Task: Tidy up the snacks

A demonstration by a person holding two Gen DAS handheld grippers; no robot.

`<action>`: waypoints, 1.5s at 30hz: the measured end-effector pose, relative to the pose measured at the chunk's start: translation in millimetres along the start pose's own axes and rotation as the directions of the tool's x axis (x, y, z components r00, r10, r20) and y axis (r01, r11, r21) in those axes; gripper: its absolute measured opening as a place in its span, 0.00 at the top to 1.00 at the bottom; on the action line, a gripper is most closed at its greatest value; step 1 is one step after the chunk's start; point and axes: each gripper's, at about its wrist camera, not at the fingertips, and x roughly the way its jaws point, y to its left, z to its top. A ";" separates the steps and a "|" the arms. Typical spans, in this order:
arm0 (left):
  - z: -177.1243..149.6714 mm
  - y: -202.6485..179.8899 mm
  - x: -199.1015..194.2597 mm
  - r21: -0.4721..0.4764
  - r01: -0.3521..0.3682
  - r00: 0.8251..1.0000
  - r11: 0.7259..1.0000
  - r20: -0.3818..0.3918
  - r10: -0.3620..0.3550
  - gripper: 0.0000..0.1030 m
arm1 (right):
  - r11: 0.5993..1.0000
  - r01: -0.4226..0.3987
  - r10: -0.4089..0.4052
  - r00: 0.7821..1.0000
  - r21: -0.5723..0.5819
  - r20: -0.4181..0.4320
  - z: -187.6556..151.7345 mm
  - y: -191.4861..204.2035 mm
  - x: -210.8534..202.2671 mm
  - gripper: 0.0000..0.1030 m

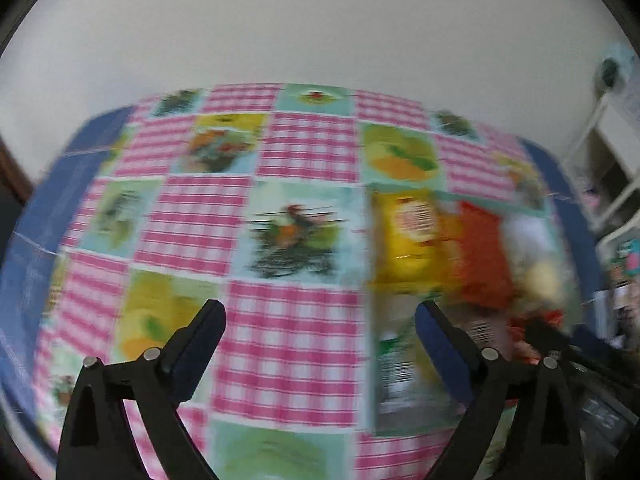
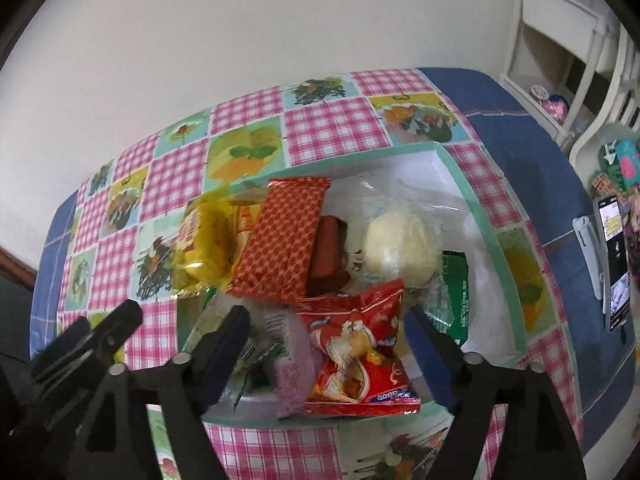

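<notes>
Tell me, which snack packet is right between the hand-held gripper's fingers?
The red packet with the cartoon picture. It lies nearest, between the open right hand-held gripper fingers; the orange checked packet sits farther back.

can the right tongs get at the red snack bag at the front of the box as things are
Probably yes. The right tongs stand open right over the red snack bag, which lies on top of the pile in the box, with nothing covering it.

Both wrist views look steeply down, close over the checked-cloth table (image 1: 288, 332); the right sits over the white, green-rimmed snack box (image 2: 486, 236), which both share.
</notes>
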 end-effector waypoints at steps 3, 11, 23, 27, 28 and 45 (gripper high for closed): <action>-6.4 13.1 -4.4 0.011 -0.107 0.994 0.994 0.020 0.107 0.07 | 1.000 -0.001 0.001 1.000 -0.019 -0.001 -10.0 9.5 0.5 0.05; -25.3 39.5 -19.1 0.001 -0.292 0.956 0.957 0.026 0.292 0.07 | 0.998 -0.016 0.018 0.999 -0.065 0.028 -31.3 27.8 -7.6 0.00; -53.3 52.4 -43.8 0.017 -0.275 0.961 0.961 0.036 0.274 0.07 | 0.996 -0.020 0.026 0.998 -0.088 0.057 -58.4 34.8 -25.2 0.00; -53.8 52.8 -44.7 0.019 -0.266 0.964 0.964 0.033 0.265 0.07 | 0.995 -0.016 0.022 0.998 -0.097 0.056 -58.6 35.3 -24.7 0.00; -53.6 53.2 -44.7 0.019 -0.264 0.964 0.964 0.032 0.263 0.07 | 0.995 -0.017 0.022 0.998 -0.097 0.056 -58.6 35.3 -24.7 0.00; -51.9 57.2 -38.9 0.001 -0.228 0.974 0.974 -0.006 0.228 0.07 | 0.992 -0.002 0.008 0.999 -0.126 0.043 -57.0 37.4 -19.4 0.00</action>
